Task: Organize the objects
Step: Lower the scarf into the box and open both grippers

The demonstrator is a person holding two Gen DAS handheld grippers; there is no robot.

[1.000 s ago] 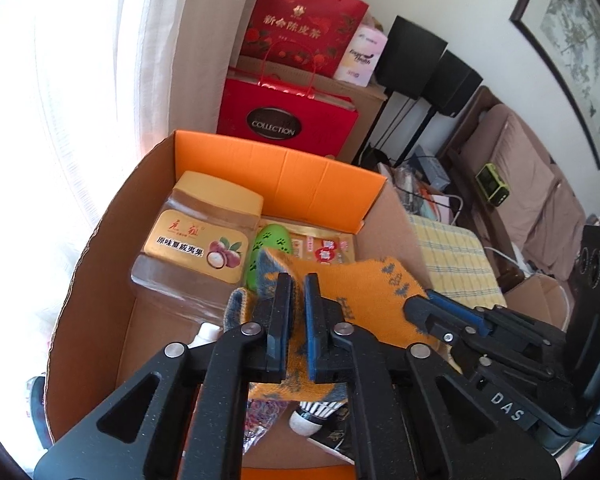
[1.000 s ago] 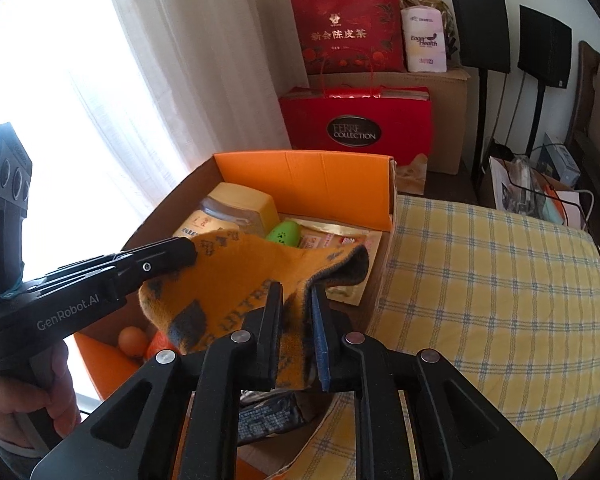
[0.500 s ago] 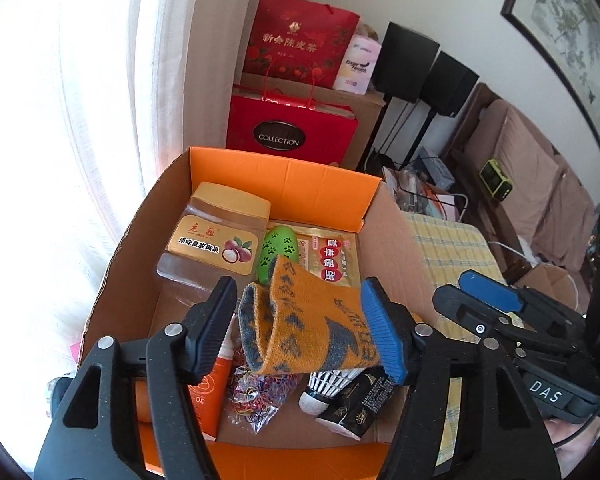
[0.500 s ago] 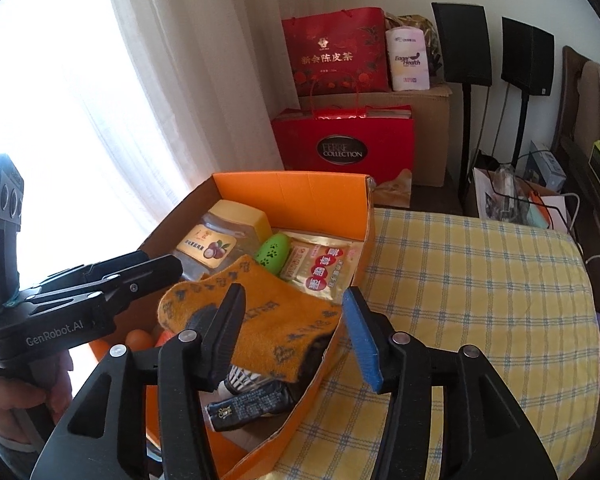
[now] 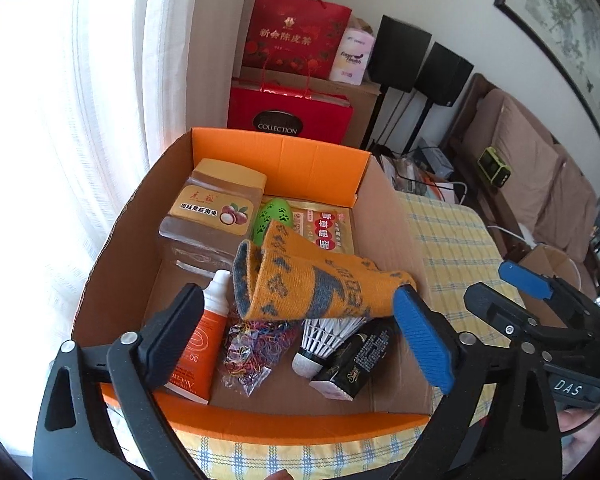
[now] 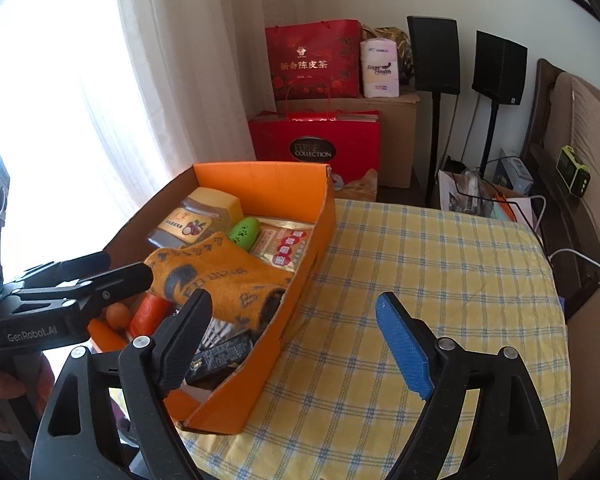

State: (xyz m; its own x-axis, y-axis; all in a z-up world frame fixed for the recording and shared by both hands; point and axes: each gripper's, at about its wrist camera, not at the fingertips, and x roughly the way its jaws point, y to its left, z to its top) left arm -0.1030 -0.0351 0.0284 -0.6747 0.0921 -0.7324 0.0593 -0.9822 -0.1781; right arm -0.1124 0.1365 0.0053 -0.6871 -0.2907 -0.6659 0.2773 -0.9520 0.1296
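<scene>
Def someone's living room, not a lab or shop. Brown sofa (image 5: 540,184) along the wall w/ a framed painting (image 5: 572,28) above it, sheer curtain (image 6: 172,80) over a bright window, two black speakers (image 6: 434,54) on stands in the corner. Red gift bags (image 6: 314,58) and a pack of tissues (image 6: 380,68) piled on a cardboard carton (image 6: 396,136), cables on the floor, lil green clock (image 6: 574,170) on the sofa arm. Table has a yellow checked cloth (image 6: 420,280) w/ an orange box (image 6: 300,280) of household odds n ends on it.
</scene>
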